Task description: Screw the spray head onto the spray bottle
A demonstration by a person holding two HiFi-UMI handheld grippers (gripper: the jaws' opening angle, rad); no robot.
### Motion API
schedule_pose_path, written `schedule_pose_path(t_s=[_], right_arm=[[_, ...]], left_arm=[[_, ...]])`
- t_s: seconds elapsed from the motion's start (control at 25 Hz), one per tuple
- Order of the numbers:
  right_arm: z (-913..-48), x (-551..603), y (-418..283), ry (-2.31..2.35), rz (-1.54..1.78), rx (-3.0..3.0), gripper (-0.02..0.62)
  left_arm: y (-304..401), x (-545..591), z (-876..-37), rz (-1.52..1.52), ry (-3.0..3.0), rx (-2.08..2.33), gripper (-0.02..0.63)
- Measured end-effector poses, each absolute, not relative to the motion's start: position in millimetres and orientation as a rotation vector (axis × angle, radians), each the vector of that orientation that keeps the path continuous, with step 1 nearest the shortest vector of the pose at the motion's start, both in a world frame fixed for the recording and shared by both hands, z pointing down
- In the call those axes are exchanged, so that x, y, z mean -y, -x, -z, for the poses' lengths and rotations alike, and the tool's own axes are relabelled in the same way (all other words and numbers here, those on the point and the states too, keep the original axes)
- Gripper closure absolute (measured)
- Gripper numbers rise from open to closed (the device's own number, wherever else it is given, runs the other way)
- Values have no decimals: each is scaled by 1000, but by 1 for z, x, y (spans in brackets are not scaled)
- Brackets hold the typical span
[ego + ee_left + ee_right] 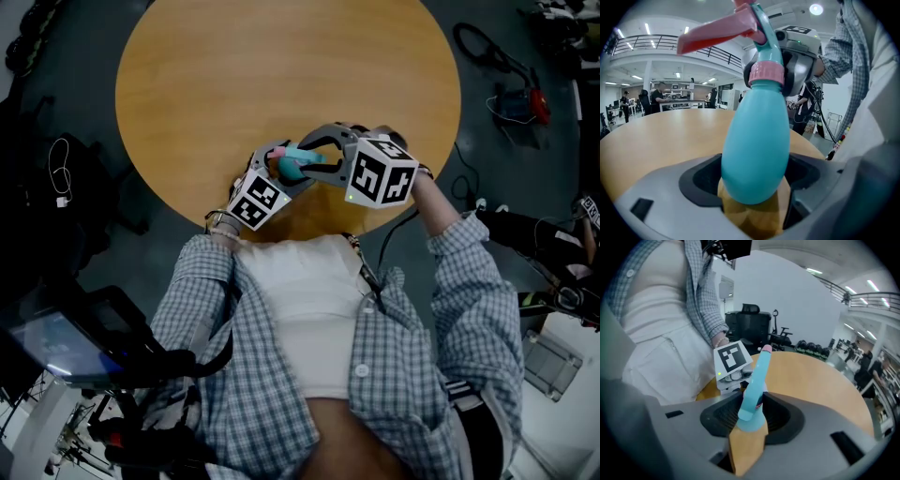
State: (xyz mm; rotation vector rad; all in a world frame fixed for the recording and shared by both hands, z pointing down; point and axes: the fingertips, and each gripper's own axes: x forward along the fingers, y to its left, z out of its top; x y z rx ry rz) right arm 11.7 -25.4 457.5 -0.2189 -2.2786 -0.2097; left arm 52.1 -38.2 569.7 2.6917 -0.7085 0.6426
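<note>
While the left tongs (pixel 278 167) are clamped round the teal spray bottle (pixel 757 145) at the near edge of the round tabletop (pixel 281 66), the right tongs (pixel 751 416) are pinched on the spray head (pixel 757 373). Head's sitting on the bottle's neck, pink collar (pixel 764 72) and all.

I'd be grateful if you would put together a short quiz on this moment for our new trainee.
1. True or false: the spray bottle lies on the table with no gripper touching it.
2. What stands between the jaws of the right gripper? A) the spray head; B) a cloth; C) nothing.
3. Fill in: the collar at the foot of the spray head is ____ in colour.
Key: 1 false, the jaws of the left gripper clamp its body; 2 A; 3 pink.
</note>
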Motion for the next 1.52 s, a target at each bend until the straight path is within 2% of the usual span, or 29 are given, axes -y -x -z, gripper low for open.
schedule_pose_path(t_s=[0.4,0.6,0.8,0.88,0.96,1.36,1.52], right_arm=[[-453,32,-18,-781,-53,2288,469],[-455,34,-17,-969,-139,2229,469],[-453,31,-14,-792,-163,2356,465],[-444,27,-16,-667,-161,2436,410],[-433,23,-23,-548,-159,2508,397],[-449,23,-42,17,67,2497,399],[-453,26,-31,162,110,2466,430]], left_arm=[[-50,37,-567,-639,-2672,753,201],[-50,37,-569,-637,-2659,771,201],[-50,36,-571,-642,-2658,762,201],[-50,36,-570,-651,-2661,756,201],[-51,38,-566,-642,-2676,750,201],[-49,35,-565,-650,-2707,680,201],[-48,33,-569,-662,-2706,653,201]])
